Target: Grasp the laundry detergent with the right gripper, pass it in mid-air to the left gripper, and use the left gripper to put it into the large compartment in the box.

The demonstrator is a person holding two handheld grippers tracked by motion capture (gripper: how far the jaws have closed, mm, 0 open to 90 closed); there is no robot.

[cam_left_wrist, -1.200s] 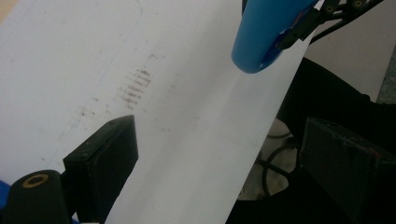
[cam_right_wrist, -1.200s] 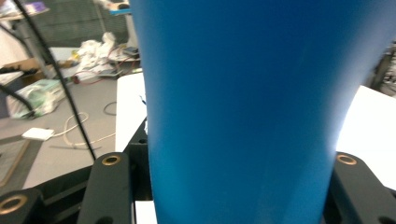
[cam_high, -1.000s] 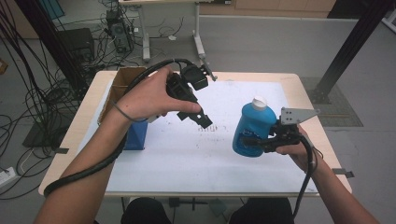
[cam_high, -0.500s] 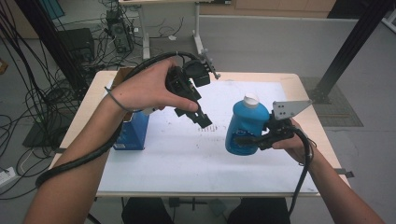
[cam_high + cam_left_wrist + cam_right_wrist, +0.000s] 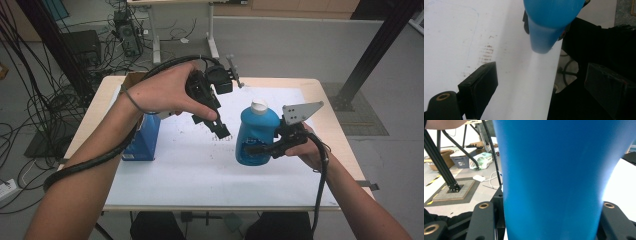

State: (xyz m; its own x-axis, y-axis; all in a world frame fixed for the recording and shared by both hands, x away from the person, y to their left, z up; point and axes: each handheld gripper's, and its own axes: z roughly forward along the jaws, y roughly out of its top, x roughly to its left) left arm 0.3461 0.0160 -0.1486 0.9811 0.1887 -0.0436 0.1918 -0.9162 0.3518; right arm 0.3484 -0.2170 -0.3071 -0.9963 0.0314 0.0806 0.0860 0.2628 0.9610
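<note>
At the left, beside a blue carton (image 5: 145, 137) on the worktop (image 5: 170, 170), the left gripper (image 5: 220, 131) hovers released, its jaws spread, pointing toward the blue plastic bottle with a white cap (image 5: 256, 132). That bottle stands upright just right of it, clamped low in the right gripper (image 5: 262, 149).

Even indoor light, soft shadows; close-up views blurred, white sheet glaring.

A white table top (image 5: 165, 180) had dark smudges (image 5: 220, 140) near its middle. A blue box (image 5: 145, 140) stood on the table's left side, and a brown cardboard box (image 5: 134, 79) sat behind it. Black cables (image 5: 45, 100) lay on the grey floor (image 5: 300, 50).
</note>
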